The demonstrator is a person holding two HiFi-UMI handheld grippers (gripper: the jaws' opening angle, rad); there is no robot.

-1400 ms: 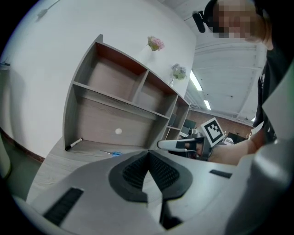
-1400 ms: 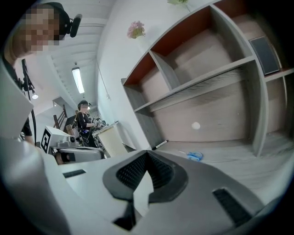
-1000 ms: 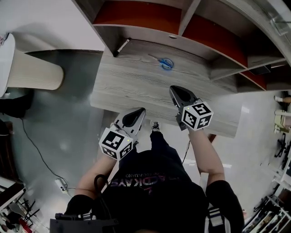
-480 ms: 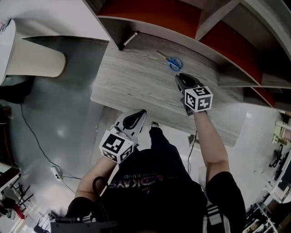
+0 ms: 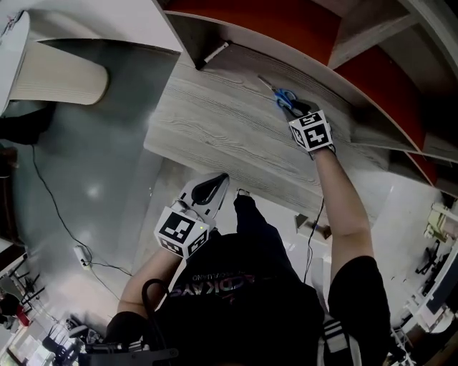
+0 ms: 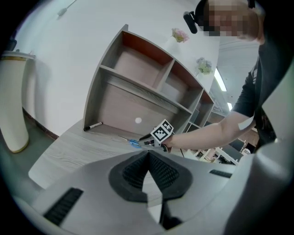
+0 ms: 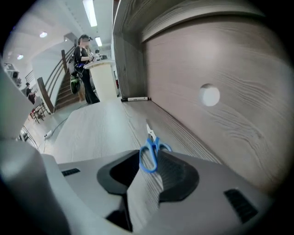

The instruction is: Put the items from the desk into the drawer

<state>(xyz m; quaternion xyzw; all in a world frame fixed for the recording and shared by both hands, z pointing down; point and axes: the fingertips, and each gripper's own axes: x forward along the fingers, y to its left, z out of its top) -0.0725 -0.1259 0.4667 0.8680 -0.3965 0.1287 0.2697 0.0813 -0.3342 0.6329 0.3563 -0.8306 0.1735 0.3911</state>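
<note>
Close to my body, off the near edge of the desk (image 5: 207, 129), my left gripper (image 5: 220, 179) hangs with its jaws pressed together at the tips and nothing between them. Farther out, my right arm stretches across the grey wood-grain top. There my right gripper (image 5: 295, 109) points steeply down at the blue-handled scissors (image 5: 280, 93), which lie flat on the desk near its back edge. The right jaws have just been opening and now stand spread, with the scissors' blue handle between them. The handle is not pinched, and the blades point away from the gripper along the back panel. Beyond the scissors, a black marker (image 5: 212, 53) lies at the desk's far left corner, at the foot of the upright of the shelf unit (image 5: 243, 16). That unit, grey with red-brown backs, rises behind the desk.
</note>
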